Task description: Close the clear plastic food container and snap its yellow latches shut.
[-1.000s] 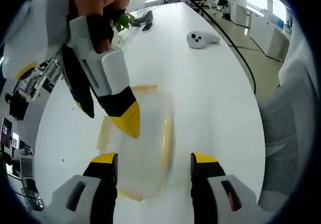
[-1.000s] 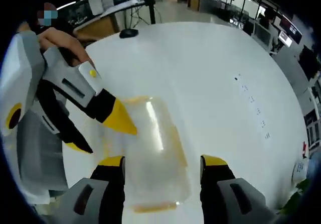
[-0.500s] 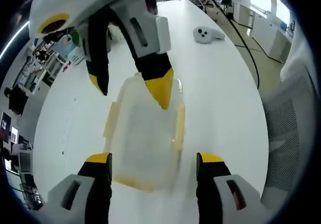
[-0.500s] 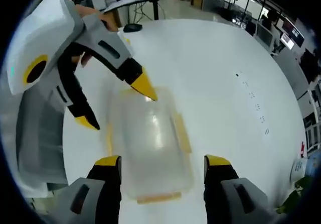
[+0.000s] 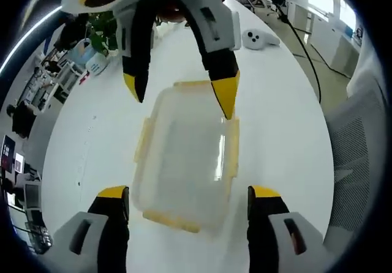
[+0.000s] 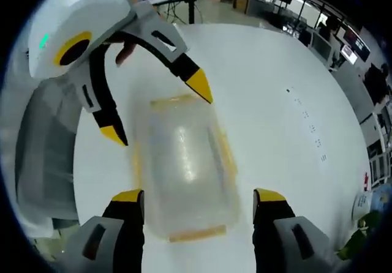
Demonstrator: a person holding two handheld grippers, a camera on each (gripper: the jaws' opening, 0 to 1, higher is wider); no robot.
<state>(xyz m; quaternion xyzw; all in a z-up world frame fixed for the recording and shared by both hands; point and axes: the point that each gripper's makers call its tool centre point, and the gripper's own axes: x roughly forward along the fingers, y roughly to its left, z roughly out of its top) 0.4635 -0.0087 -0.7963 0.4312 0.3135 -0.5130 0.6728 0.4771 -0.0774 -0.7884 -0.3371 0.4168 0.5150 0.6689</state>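
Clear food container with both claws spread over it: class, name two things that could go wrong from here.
1. The container sits loose on the smooth white table; a one-sided push on a yellow latch may slide it.
2. Left claw and right claw face each other across it and could collide.

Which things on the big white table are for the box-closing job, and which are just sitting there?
For the job:
- clear plastic food container
- its yellow latches
- left gripper, open
- right gripper, open

Just sitting there:
- white controller
- potted plant
- black cable
- mesh chair
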